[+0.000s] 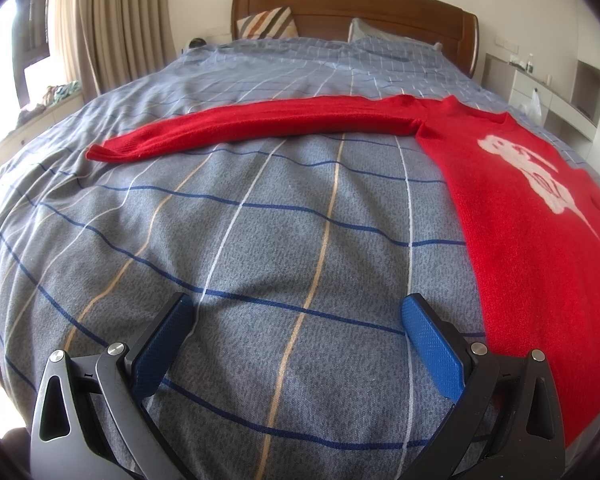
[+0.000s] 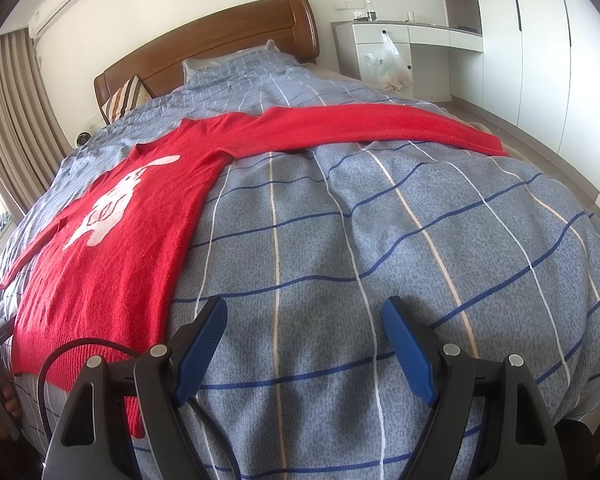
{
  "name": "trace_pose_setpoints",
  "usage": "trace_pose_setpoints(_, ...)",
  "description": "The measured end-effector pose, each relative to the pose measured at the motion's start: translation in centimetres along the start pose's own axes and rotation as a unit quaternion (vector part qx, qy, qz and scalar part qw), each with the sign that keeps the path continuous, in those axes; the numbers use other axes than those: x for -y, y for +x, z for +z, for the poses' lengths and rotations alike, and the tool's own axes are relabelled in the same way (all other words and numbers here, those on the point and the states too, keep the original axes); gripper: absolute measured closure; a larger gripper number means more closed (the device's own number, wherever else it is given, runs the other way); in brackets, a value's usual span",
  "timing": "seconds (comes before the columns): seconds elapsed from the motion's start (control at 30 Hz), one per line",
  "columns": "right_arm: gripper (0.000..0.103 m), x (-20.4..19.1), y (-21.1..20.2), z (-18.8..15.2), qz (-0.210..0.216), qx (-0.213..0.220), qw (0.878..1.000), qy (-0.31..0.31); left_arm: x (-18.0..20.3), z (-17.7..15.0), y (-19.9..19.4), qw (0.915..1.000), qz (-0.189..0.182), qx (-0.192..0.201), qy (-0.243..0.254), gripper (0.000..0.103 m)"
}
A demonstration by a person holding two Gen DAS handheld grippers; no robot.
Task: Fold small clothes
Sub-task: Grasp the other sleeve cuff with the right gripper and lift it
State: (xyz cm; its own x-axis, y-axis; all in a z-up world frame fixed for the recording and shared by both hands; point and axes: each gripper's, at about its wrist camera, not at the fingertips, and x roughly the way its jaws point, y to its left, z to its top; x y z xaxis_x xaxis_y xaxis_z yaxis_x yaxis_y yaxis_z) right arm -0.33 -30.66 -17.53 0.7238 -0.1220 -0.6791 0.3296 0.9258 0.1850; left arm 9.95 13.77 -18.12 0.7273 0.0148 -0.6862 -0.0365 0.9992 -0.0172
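The left gripper (image 1: 298,316) and the right gripper (image 2: 304,318) hover over the bed's near edge, jaws spread apart, gripping nothing. Between them the red sweater (image 2: 112,240) lies flat on the checked bedspread (image 2: 340,260), white figure upward, sleeves stretched toward both side edges. Beyond stands the wooden headboard (image 1: 360,4).

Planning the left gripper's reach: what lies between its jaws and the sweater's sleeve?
Only bare checked quilt lies between the open left gripper and the sleeve, as the left wrist view shows.
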Motion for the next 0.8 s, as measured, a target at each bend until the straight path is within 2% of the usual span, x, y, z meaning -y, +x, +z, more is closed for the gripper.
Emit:
trace_pose_setpoints(0.17, 0.024, 0.8, -0.9, 0.3, 0.021, 0.01, 0.999, 0.025, -0.1, 0.0, 0.0, 1.0, -0.002, -0.001, -0.001, 0.0)
trace_pose_setpoints(0.33, 0.024, 5.7, -1.8, 4.0, 0.09, 0.033, 0.987, 0.132, -0.2, 0.0, 0.0, 1.0, -0.002, 0.0, 0.0, 0.0)
trace_pose_setpoints(0.4, 0.024, 9.5, -0.9, 6.2, 0.113, 0.034, 0.97, 0.213, -0.1, 0.0, 0.0, 1.0, -0.002, 0.0, -0.001, 0.0)
trace_pose_setpoints(0.53, 0.025, 17.1, 3.8, 8.4, 0.139, 0.017, 0.91, 0.39, -0.1, 0.0, 0.0, 1.0, -0.002, 0.0, 0.0, 0.0)
trace_pose_setpoints(0.6, 0.033, 18.9, 6.4, 9.1, 0.147, -0.004, 0.888, 0.436, -0.2, -0.1, 0.0, 1.0, -0.002, 0.0, -0.001, 0.0)
trace_pose_setpoints(0.67, 0.034, 19.8, 7.6, 9.9, 0.141, 0.001, 0.876, 0.461, -0.1, 0.0, 0.0, 1.0, -0.002, 0.0, 0.0, 0.0)
trace_pose_setpoints(0.77, 0.038, 20.1, 9.1, 11.4, 0.125, 0.008, 0.874, 0.469, -0.1, -0.1, 0.0, 1.0, -0.002, 0.0, 0.0, 0.0)
trace_pose_setpoints(0.8, 0.044, 20.1, 9.7, 11.7, 0.121, 0.005, 0.875, 0.469, -0.2, -0.1, 0.0, 1.0, -0.002, 0.0, 0.0, 0.0)
